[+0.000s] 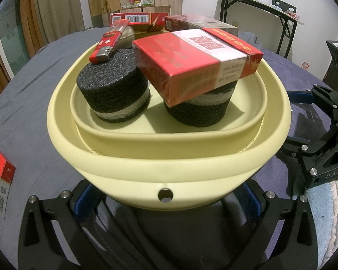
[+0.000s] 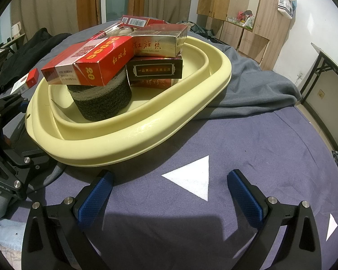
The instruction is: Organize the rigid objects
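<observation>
A pale yellow basin [image 1: 169,164] [image 2: 133,139] stands on the dark cloth-covered table. It holds two black foam cylinders [image 1: 113,92] [image 2: 101,103]. A red cigarette pack [image 1: 198,60] [image 2: 90,60] lies on the right cylinder and a red lighter [image 1: 107,42] on the left one. More packs [image 2: 155,72] are stacked at the basin's far end. One red-and-white pack [image 1: 1,182] stands on the table to the left. My left gripper [image 1: 166,202] is open, its fingers spread wide at the basin's near end with the hole. My right gripper [image 2: 169,180] is open above the cloth, beside the basin.
A white triangle mark [image 2: 191,177] lies between the right gripper's fingers. A grey cloth [image 2: 254,83] is bunched under the basin's far side. A folding table [image 1: 256,6] and wooden cabinets [image 2: 236,4] stand beyond the table. The right gripper's body [image 1: 322,148] is close to the basin's right.
</observation>
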